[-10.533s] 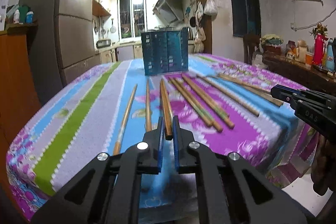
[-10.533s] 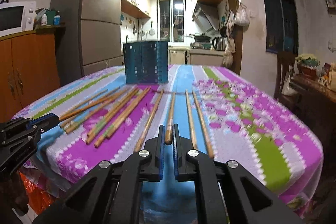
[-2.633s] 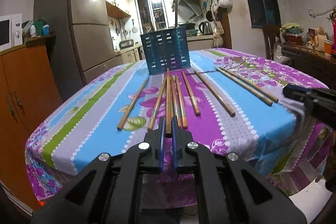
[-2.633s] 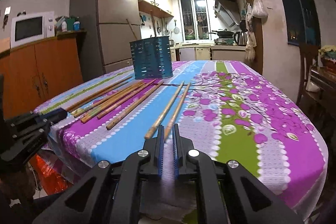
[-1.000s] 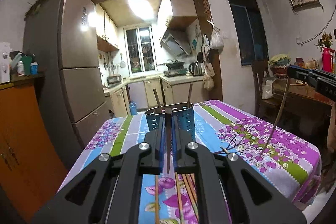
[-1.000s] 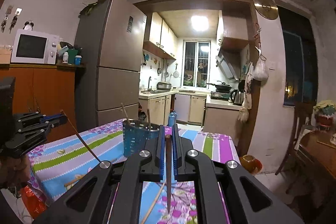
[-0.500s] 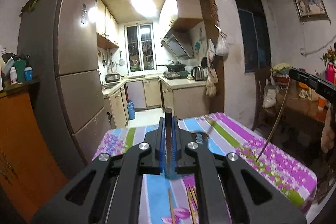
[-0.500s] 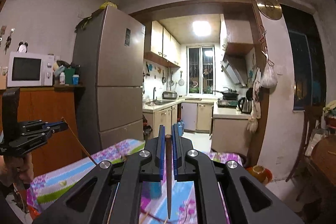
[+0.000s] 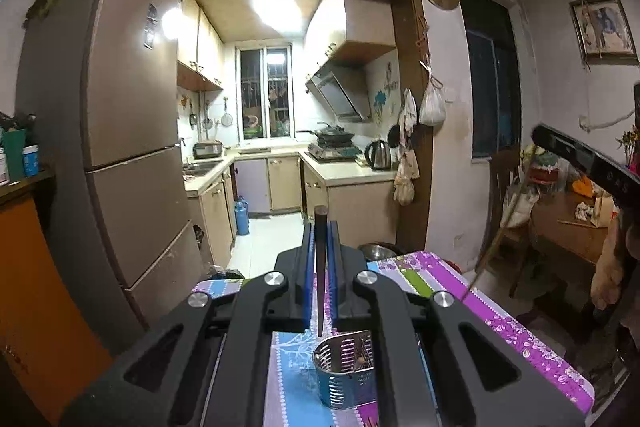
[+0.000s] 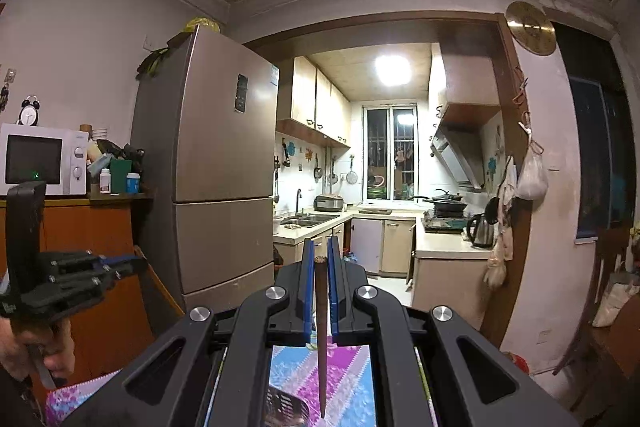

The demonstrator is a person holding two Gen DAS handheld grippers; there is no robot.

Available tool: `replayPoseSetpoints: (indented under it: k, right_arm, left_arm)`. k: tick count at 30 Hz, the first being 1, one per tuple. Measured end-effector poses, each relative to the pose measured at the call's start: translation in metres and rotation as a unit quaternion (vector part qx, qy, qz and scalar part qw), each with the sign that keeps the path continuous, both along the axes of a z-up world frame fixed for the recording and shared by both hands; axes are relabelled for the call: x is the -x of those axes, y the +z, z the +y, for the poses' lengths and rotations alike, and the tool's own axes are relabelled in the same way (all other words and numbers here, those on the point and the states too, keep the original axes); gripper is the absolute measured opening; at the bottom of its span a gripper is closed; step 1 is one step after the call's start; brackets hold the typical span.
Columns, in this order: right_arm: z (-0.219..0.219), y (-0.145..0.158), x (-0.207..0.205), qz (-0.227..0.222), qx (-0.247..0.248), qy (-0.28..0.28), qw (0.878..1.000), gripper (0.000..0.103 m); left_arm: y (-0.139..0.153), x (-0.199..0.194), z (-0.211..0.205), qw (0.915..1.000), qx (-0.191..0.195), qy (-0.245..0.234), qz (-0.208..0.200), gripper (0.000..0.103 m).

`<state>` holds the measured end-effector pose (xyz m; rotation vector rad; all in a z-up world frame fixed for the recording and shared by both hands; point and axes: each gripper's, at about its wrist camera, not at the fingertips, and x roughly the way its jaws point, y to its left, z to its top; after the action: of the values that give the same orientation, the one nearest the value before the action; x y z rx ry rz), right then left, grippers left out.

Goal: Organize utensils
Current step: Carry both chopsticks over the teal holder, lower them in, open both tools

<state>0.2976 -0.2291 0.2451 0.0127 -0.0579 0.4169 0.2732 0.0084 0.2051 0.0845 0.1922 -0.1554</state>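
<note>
My left gripper (image 9: 320,227) is shut on a dark wooden chopstick (image 9: 320,279) that hangs point down over the blue slotted utensil holder (image 9: 346,373), its tip just above the rim. The holder stands on the flowered tablecloth (image 9: 500,315) and has chopsticks in it. My right gripper (image 10: 318,259) is shut on another chopstick (image 10: 320,339), held upright with its tip near the holder's rim (image 10: 286,407). The right gripper also shows at the right edge of the left wrist view (image 9: 580,159), its chopstick (image 9: 496,239) slanting down.
The left gripper and the hand holding it show at the left of the right wrist view (image 10: 72,275). A fridge (image 10: 216,163), an orange cabinet (image 10: 80,267) with a microwave (image 10: 40,159), and the kitchen doorway lie beyond the table.
Both grippers have risen and tipped further, each still holding its chopstick. The holder has come into view below the left gripper's chopstick tip.
</note>
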Motion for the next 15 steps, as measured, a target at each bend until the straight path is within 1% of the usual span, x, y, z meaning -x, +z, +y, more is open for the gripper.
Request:
replayPoseSetpoints:
  k: [4,9,15]
  right_arm:
    - [0.014,-0.004,-0.027,0.018,-0.007,0.011,1.0,0.007]
    - [0.032,-0.021,-0.057,0.047,-0.006,0.019,0.999,0.007]
    - [0.05,-0.042,-0.075,0.07,0.001,0.025,0.997,0.007]
  left_arm:
    - [-0.004,-0.023,-0.006,0.9997,-0.008,-0.012,0.021,0.004]
    - [-0.017,-0.042,-0.008,0.9987,-0.01,-0.021,0.046,0.004]
    - [-0.028,-0.059,-0.001,0.9969,-0.009,-0.023,0.075,0.004]
